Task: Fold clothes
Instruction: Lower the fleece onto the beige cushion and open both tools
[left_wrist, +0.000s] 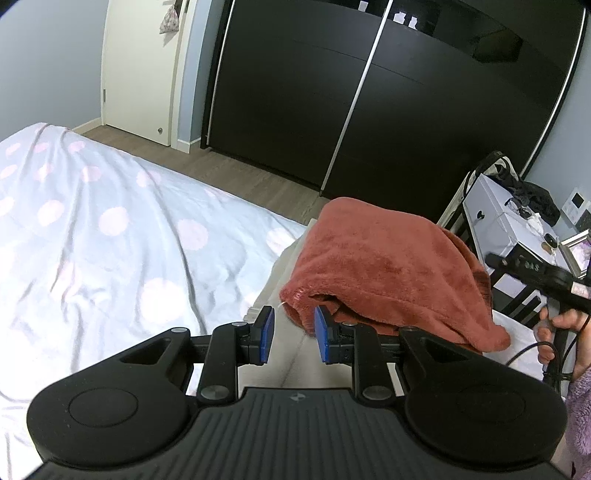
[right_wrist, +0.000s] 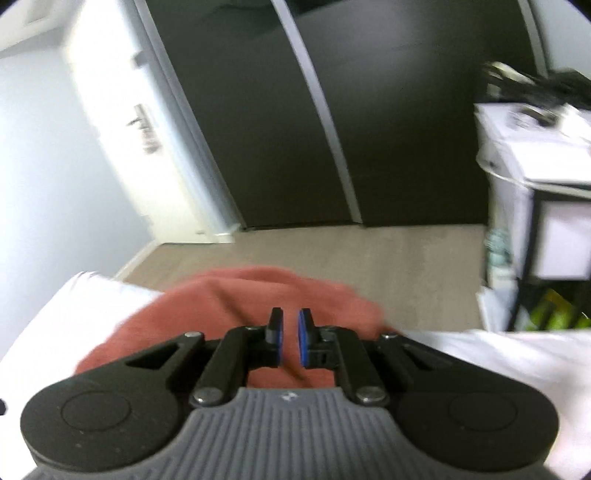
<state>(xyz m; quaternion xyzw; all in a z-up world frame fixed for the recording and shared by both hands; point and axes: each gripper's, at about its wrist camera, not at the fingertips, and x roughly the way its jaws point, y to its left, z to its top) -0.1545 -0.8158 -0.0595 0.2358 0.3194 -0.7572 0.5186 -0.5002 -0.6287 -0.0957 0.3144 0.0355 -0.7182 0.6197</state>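
Observation:
A rust-red fleece garment (left_wrist: 388, 269) lies bunched on a pale folded pile (left_wrist: 280, 273) at the corner of the bed. In the left wrist view my left gripper (left_wrist: 293, 317) is open, blue pads apart, and the garment's near hem sits just beyond the right pad. The right gripper (left_wrist: 535, 273) shows at the right edge, held by a hand (left_wrist: 561, 325). The right wrist view is blurred. There my right gripper (right_wrist: 290, 321) hovers over the same garment (right_wrist: 229, 295), its pads narrowly apart with nothing seen between them.
The bed has a white sheet with pink dots (left_wrist: 110, 229). A black sliding-door wardrobe (left_wrist: 332, 92) and a white door (left_wrist: 140, 66) stand beyond a strip of wood floor (left_wrist: 240, 177). A black-framed side table with a white box (left_wrist: 495, 218) stands at the right.

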